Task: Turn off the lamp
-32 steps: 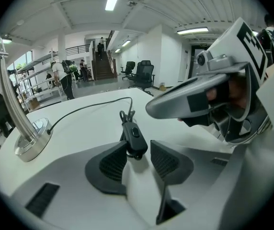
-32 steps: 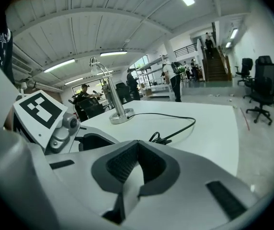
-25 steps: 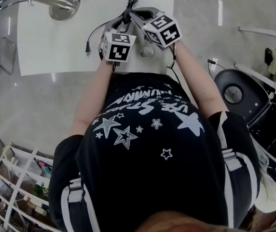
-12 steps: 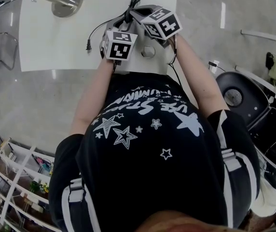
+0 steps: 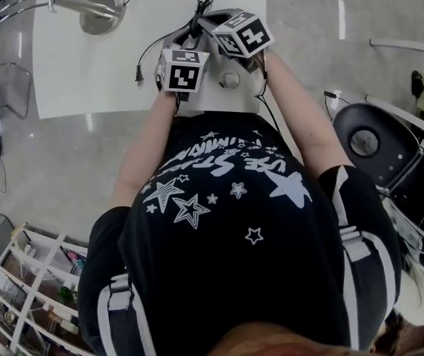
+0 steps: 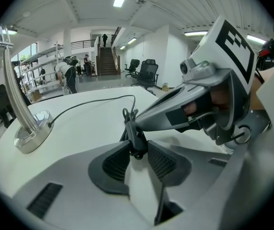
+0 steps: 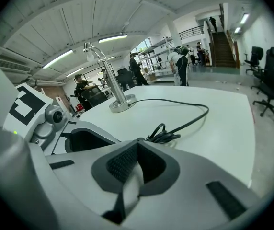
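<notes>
1. On the white table [image 5: 86, 80] the lamp [image 5: 99, 12] stands at the far left corner, its round metal base flat on the top and its thin arm reaching out past the table's left edge
2. From the base a black cable [image 6: 76, 106] runs across the table top to a small black inline switch [image 6: 136, 138], where it bunches into a few loose loops
3. Near the front edge, a plug [image 5: 138, 73] lies on the table just left of the grippers
4. The left gripper [image 6: 138, 147] is closed on the inline switch: the ribbed pads [image 6: 115, 162] press on it from both sides and hold it just above the table
5. The right gripper [image 7: 136, 142] has its jaws closed together with nothing between them; in the left gripper view its narrow tip comes in from the right and touches the top of the switch
6. In the right gripper view the looped cable lies just beyond the closed tips, and the lamp rises further back on the left
7. In the head view the two marker cubes sit side by side over the near middle of the table, the left cube [image 5: 179, 70] lower, the right cube [image 5: 240, 34] higher and tilted
8. The person wears a black shirt [image 5: 227, 199] with white stars, both forearms stretched forward to the grippers
9. Behind the table, people [image 7: 180, 61] stand by shelving, and office chairs [image 7: 271, 75] stand on the right near a staircase
</notes>
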`<state>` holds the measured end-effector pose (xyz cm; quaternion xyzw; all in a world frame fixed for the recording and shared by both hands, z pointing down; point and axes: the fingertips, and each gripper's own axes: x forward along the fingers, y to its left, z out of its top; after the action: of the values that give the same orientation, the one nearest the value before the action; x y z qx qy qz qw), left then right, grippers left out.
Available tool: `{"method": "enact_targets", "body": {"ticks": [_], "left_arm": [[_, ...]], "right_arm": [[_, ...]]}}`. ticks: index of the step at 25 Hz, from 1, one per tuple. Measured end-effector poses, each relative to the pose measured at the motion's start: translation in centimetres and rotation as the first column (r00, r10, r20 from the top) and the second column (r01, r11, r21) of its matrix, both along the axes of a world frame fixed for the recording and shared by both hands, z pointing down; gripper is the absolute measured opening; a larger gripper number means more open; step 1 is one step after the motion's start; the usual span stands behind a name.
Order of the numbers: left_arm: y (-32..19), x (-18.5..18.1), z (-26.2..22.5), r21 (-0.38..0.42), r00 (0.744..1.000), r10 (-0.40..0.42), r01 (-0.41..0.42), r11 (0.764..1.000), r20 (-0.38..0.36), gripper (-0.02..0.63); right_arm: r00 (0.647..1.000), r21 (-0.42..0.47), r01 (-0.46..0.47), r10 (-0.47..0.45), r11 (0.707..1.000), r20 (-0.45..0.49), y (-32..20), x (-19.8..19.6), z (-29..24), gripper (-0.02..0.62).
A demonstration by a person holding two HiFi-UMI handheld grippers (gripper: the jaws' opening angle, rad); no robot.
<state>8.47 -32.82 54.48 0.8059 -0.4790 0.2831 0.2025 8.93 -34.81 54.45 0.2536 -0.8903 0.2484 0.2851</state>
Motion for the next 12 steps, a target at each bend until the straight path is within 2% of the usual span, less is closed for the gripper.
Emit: {"method": "enact_targets", "body": {"ticks": [5, 12], "left_arm": [[0.0, 0.1, -0.2, -0.003, 1.000, 0.006, -0.006, 1.000, 0.000, 0.132], [-0.2, 0.0, -0.1, 0.002, 0.999, 0.040, -0.040, 0.999, 0.023, 0.132]], "right_arm": [[1.000, 0.036, -0.008, 0.008, 0.999, -0.001, 0.2, 0.3, -0.3, 0.006], [0.992, 0.032, -0.121, 0.119, 0.992, 0.050, 1.4, 2.2, -0.9, 0.006]]}}
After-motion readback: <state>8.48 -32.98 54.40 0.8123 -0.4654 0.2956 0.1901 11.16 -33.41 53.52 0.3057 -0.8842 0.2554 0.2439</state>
